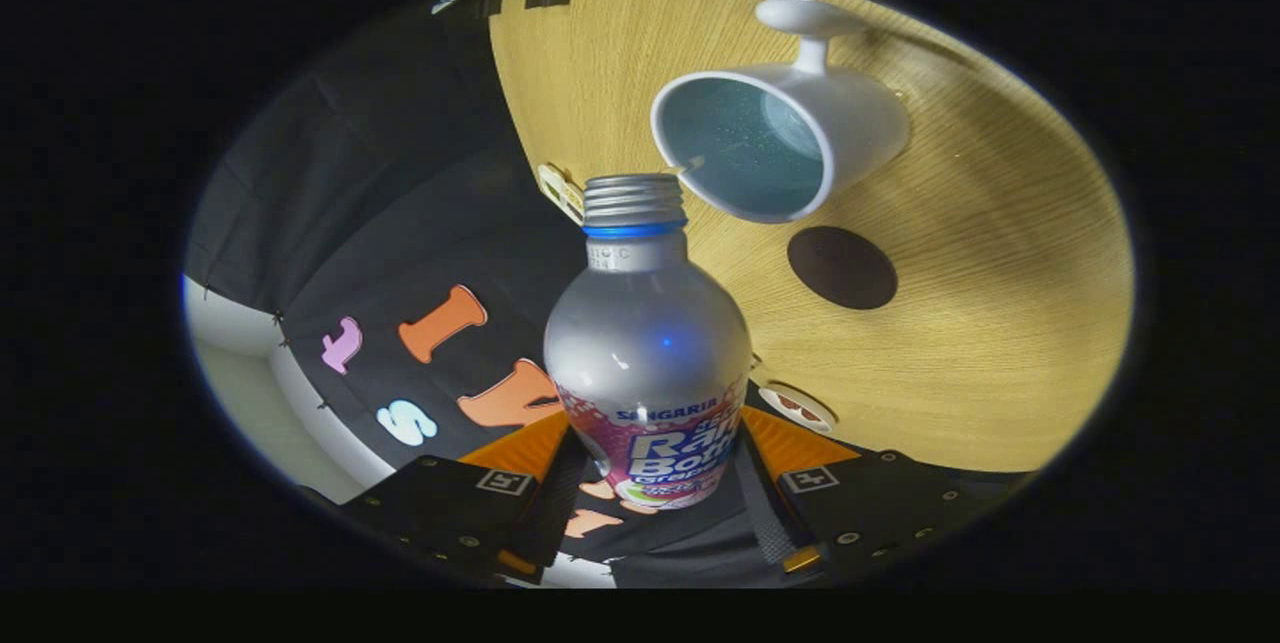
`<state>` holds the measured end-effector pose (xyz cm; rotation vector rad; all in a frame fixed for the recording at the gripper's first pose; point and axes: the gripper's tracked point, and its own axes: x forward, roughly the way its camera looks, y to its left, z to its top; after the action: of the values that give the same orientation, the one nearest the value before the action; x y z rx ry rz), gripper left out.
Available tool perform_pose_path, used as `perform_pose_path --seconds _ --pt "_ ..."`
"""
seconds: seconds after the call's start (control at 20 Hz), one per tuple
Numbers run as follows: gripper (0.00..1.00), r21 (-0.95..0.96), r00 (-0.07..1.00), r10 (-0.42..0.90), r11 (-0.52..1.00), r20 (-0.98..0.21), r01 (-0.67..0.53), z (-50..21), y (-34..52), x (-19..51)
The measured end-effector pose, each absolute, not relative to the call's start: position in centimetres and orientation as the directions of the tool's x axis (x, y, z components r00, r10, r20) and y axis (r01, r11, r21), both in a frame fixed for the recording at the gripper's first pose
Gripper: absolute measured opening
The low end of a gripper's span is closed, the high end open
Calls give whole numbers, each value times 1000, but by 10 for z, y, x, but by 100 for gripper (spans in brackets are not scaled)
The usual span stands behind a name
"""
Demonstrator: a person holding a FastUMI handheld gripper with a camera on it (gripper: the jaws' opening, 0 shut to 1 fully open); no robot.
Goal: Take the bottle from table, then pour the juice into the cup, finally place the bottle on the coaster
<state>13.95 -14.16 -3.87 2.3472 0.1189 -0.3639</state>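
My gripper [652, 453] is shut on a silver metal bottle [645, 343] with a colourful label, both fingers pressing its lower body. The bottle is uncapped, its threaded neck with a blue ring tipped toward a white cup [785, 143]. The mouth of the bottle sits right at the cup's rim; the cup's inside looks bluish and its handle points away from me. A dark round coaster [841, 267] lies on the wooden table [1000, 323] just beside the cup, beyond the bottle's shoulder. The whole scene appears rolled, as the gripper is tilted.
The table's edge runs behind the bottle, with the black booth cloth [380, 223] past it. A small tag [560, 191] sits at the table edge near the bottle's neck, and another marker [795, 407] lies at the edge close to my fingers.
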Motion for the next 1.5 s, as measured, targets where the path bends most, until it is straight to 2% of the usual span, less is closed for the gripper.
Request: perform_pose_path --seconds 1.5 --pt "75 514 970 -42 -853 -239 90 -15 -148 152"
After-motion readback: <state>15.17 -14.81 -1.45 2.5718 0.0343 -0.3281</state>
